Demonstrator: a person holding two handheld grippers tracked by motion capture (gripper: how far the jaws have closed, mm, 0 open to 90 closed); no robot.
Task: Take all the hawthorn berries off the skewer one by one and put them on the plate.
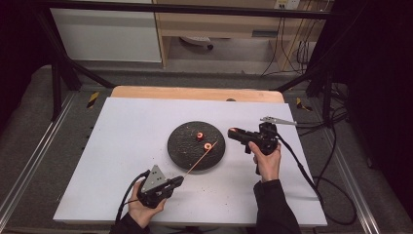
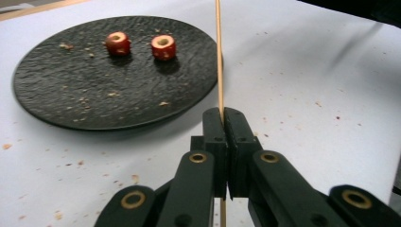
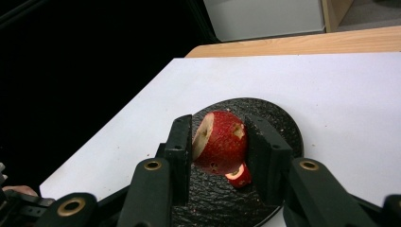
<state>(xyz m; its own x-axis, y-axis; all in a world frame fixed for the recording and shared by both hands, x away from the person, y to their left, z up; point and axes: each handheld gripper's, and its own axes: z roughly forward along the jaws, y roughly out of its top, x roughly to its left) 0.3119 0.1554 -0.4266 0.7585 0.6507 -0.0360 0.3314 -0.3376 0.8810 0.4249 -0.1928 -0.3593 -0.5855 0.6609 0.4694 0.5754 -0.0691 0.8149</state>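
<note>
We see the left gripper (image 2: 223, 118) with its jaws pressed together on a thin wooden skewer (image 2: 219, 56), which runs straight away from them toward twelve o'clock in the left gripper view. In the high view the left gripper (image 1: 178, 181) lies at about seven o'clock on the tabletop (image 1: 126, 126), and the skewer (image 1: 199, 159) slants up to the rim of the dark round plate (image 1: 185, 146). The right gripper (image 3: 220, 142) has its jaws closed on a red fruit piece (image 3: 220, 142) with a pale cut face, held above the plate (image 3: 283, 127). In the high view the right gripper (image 1: 234, 131) sits at three o'clock of the plate, just beside its rim. Two small red rings (image 2: 163, 46) rest on the plate (image 2: 71, 94), near its centre, well apart from the crumbs scattered on the white tabletop.
</note>
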